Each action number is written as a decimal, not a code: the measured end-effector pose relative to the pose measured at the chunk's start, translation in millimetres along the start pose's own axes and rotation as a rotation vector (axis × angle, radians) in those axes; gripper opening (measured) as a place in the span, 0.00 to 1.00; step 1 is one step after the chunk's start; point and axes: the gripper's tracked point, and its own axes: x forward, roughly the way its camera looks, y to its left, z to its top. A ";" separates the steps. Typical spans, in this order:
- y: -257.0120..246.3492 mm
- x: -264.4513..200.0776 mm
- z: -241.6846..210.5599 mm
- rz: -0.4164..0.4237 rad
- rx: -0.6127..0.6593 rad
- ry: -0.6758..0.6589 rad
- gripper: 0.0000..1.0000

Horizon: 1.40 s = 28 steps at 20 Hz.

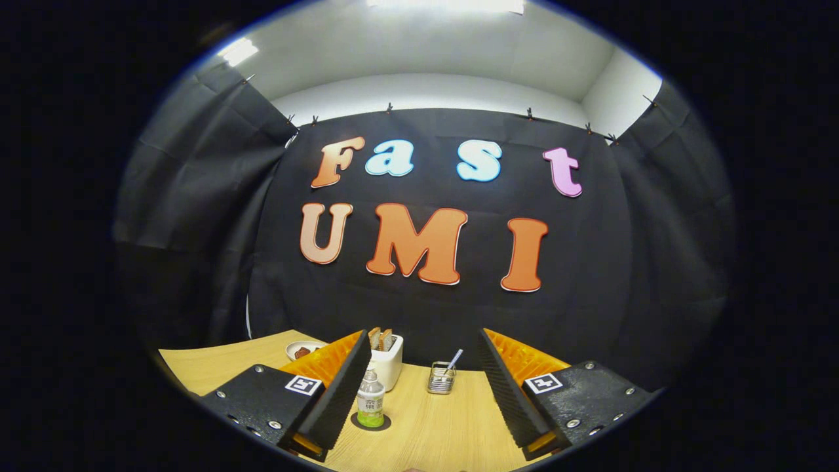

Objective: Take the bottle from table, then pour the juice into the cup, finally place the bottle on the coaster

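A small clear bottle (370, 400) with a white cap, a label and green juice at its bottom stands upright on a dark round coaster (371, 423) on the wooden table (426, 426). It sits close to the inner face of the left finger, apart from it. My gripper (423, 344) is open, its two fingers spread wide with nothing pressed between them. The cup is hidden or out of sight.
Behind the bottle stands a white toaster (387, 360) with slices of bread in it. A small wire holder (442, 378) with a utensil stands ahead between the fingers. A small plate (303, 351) with something red lies beyond the left finger.
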 end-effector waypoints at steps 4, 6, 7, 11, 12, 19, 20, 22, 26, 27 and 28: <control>-4.8 -30.6 26.8 0.008 0.029 -0.023 0.97; -13.1 -44.4 42.6 -0.022 0.011 -0.051 0.97; -13.7 -51.8 47.6 -0.028 0.000 -0.057 0.97; -7.4 -79.9 63.0 -0.004 -0.009 -0.081 0.97; -6.7 -85.5 66.6 0.003 -0.002 -0.087 0.97; -16.7 -96.3 74.3 0.021 0.015 -0.114 0.97; -17.3 -98.0 72.5 0.020 0.012 -0.113 0.97; -20.6 -99.8 70.3 0.008 0.001 -0.107 0.97; -19.2 -105.5 77.6 0.016 0.010 -0.131 0.97; -21.0 -106.2 78.7 0.015 0.018 -0.133 0.97; -22.3 -107.0 79.7 0.013 0.026 -0.137 0.97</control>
